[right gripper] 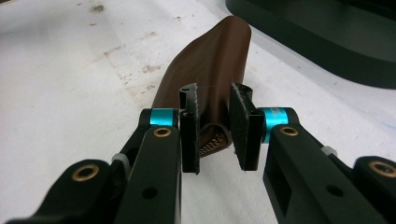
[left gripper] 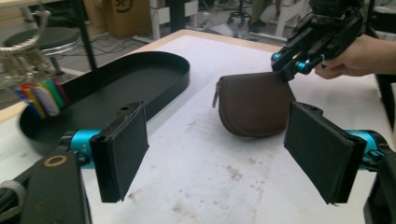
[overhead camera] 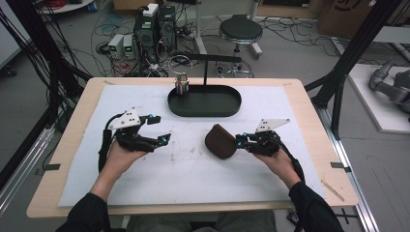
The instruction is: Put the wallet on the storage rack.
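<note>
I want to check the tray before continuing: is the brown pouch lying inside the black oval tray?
No, the brown pouch lies on the white mat, in front of the black oval tray and apart from it.

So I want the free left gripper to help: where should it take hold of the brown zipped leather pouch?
Probably the zipper end of the brown zipped leather pouch, coming from its left. The right gripper pinches the opposite edge, and the pouch stands thin on edge, so the open left gripper could close across it.

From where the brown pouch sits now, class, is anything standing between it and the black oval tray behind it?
Nothing visible does. The brown pouch, gripped at its edge by the right gripper, has only bare white mat between it and the black tray. The bundle of coloured tags stands at the tray's far left end.
</note>
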